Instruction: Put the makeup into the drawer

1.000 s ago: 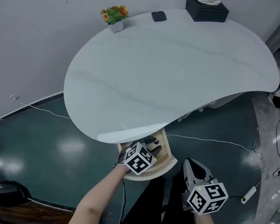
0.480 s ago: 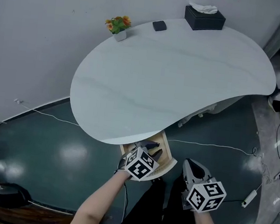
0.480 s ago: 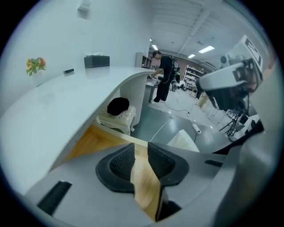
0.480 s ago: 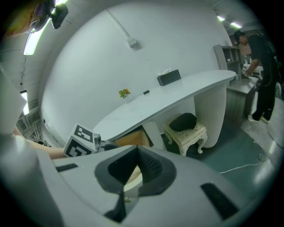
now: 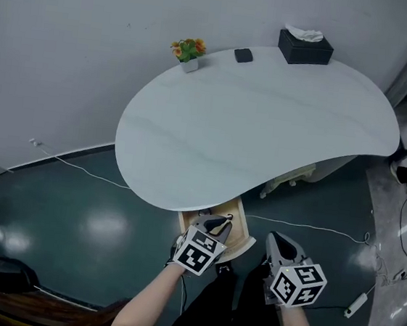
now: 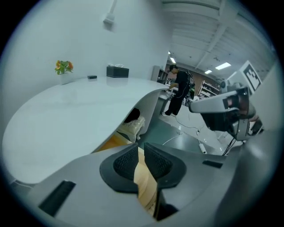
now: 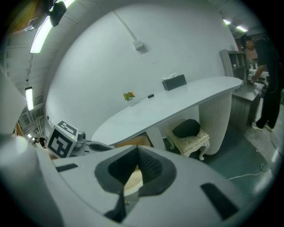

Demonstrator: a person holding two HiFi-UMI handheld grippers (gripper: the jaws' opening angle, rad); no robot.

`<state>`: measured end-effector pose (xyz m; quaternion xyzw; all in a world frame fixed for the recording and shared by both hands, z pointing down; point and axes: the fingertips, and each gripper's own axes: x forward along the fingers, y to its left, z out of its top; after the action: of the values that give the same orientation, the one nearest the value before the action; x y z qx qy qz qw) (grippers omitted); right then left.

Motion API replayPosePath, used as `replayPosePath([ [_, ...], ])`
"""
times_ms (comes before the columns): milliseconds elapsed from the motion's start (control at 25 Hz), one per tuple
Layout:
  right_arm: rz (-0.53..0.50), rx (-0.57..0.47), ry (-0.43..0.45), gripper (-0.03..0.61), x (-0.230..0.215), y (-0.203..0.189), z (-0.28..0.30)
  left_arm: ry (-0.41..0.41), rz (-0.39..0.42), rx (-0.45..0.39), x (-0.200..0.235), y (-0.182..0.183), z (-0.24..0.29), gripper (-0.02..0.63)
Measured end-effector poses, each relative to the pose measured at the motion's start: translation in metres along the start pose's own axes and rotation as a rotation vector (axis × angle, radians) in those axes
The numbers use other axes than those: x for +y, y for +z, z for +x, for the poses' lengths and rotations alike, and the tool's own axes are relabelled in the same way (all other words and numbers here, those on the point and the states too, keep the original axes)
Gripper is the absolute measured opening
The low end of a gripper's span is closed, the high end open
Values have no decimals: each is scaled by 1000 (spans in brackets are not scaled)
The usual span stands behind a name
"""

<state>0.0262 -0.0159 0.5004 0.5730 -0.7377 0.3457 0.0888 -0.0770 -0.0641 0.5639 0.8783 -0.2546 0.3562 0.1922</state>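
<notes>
A small black makeup case (image 5: pixel 243 54) lies at the far edge of the white table (image 5: pixel 266 129), next to a flower pot (image 5: pixel 189 52). Under the table's near edge a pale wooden drawer (image 5: pixel 244 244) stands pulled out. My left gripper (image 5: pixel 216 226) hovers over it and hides most of the inside. Its jaws are closing, with a narrow gap and nothing between the pads (image 6: pixel 125 160); only drawer wood (image 6: pixel 146 186) shows through. My right gripper (image 5: pixel 276 241) hangs to the right of the drawer, jaw tips together and empty (image 7: pixel 136 153).
A dark tissue box (image 5: pixel 305 46) stands at the table's far right. A cream chair (image 7: pixel 188 133) sits under the table beside its ribbed base. Cables (image 5: pixel 306 225) and a power strip (image 5: pixel 354 304) lie on the green floor. A person (image 6: pixel 179 88) stands far off.
My left gripper has lifted up out of the drawer and its jaws have narrowed. The right gripper has stayed where it was.
</notes>
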Motion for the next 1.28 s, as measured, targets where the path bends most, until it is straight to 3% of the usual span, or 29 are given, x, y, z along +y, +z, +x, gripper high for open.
replayPosePath([
  [840,-121,12,164,2,20,38,4,280,-336,-233,26,22,-98,3],
  [1280,-188,-10,239,2,34,62,9,408,-432,-297,39,14,-130,3],
])
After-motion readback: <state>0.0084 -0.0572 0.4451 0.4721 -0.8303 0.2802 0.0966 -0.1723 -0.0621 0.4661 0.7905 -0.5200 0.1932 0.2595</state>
